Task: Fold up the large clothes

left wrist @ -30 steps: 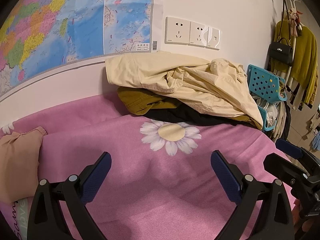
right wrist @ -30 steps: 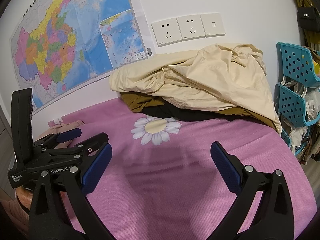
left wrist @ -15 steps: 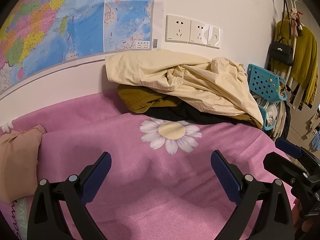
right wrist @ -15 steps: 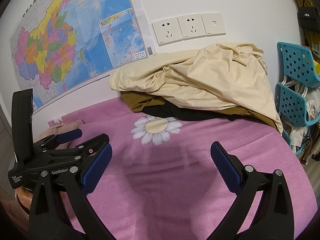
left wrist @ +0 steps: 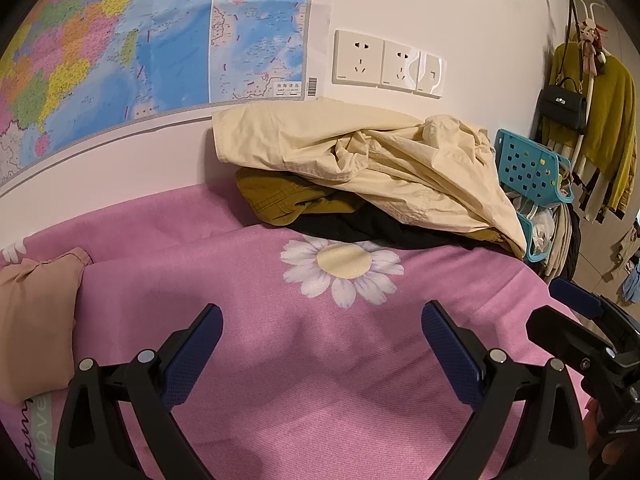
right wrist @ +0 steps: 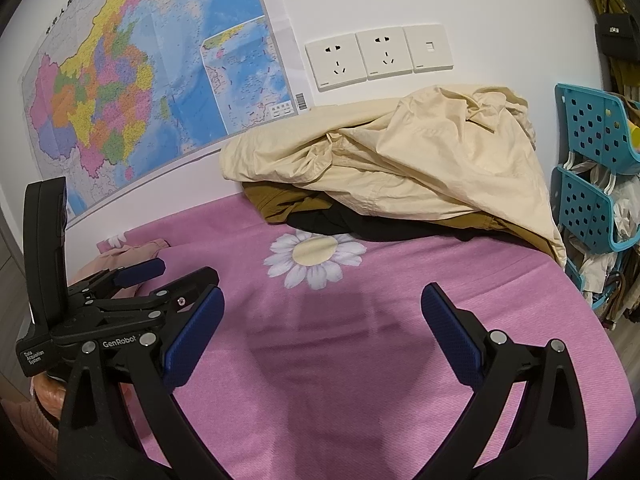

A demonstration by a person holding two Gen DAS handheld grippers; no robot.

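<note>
Both tools hover over the pink bedspread (left wrist: pixel 320 360), jaws spread wide and holding nothing — the left tool (left wrist: pixel 320 344) beside the right tool (right wrist: pixel 322 320). The cream jacket (right wrist: pixel 420 160) lies crumpled atop an olive garment (right wrist: pixel 280 204) and a black one (right wrist: pixel 340 220) against the wall, well apart from both. A clean start likely means pinching the jacket's near hem at two separated points — only its layer — then drawing it flat onto open bedspread.

Wall map (left wrist: pixel 120 48), sockets (left wrist: pixel 388 64), teal basket (left wrist: pixel 528 164)
</note>
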